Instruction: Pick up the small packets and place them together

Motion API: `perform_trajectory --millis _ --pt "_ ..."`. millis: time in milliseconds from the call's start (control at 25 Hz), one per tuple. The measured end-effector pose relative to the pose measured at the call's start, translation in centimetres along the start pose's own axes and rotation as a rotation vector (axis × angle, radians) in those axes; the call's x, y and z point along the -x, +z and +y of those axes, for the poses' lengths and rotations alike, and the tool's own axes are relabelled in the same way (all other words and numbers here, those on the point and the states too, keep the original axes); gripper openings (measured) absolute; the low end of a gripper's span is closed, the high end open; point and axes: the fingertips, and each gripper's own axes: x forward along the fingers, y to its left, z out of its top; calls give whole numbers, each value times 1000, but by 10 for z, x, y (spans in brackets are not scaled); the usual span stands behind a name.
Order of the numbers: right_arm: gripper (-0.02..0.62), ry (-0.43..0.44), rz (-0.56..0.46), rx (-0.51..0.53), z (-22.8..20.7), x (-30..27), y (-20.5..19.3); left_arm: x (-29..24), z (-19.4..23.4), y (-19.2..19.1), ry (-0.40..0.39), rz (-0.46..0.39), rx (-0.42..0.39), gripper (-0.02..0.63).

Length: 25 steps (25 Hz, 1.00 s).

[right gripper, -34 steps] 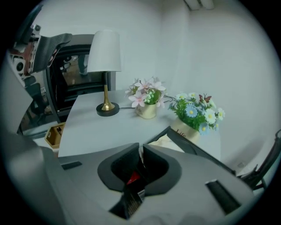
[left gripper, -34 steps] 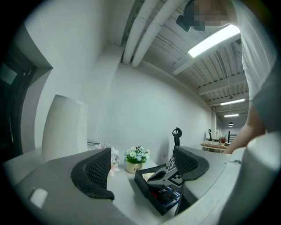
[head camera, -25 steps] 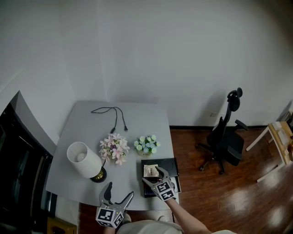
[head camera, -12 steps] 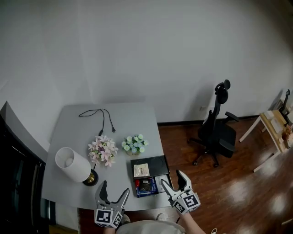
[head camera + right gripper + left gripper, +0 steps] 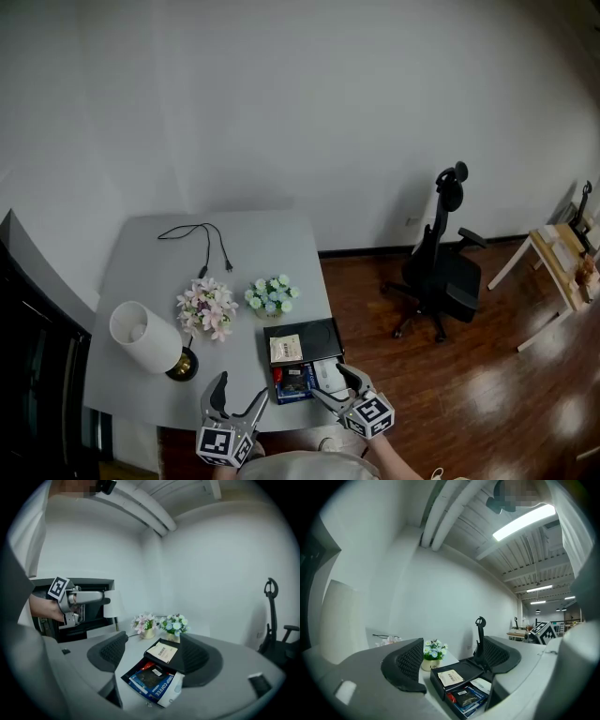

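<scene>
My left gripper (image 5: 239,394) and right gripper (image 5: 330,381) both gape empty; the right's jaws just narrowed slightly. The blue packet (image 5: 154,682) reads "COFFEE".

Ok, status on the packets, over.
Left claw open, empty. Right claw open, just closed a touch, nothing gripped. Beige packet in black tray far half, coffee packets near half. Nothing in the way.

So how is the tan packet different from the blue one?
The tan packet is pale and lies alone on the upper part of the black box. The blue packet is darker, looks bigger, and sits lower with a dark packet on top. Both lie flat in the same box.
</scene>
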Motion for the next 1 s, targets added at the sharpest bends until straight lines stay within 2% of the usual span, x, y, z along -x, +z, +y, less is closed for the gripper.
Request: perform_trajectory --millis 240,360,560,640,840,1000 --pt "354 101 381 6 13 -62 -105 11 9 -4 39 9 7 399" --pt "354 127 510 42 13 -86 -137 16 16 -8 69 24 12 399" --pt "351 144 625 124 16 -114 -155 31 31 -12 122 40 33 399" --pt "262 162 676 168 19 -121 -163 38 36 -13 136 41 38 399" --pt "249 171 760 231 19 -125 -175 46 43 -13 158 43 46 399" --pt "182 165 764 249 19 -126 -172 45 44 -14 157 43 50 399"
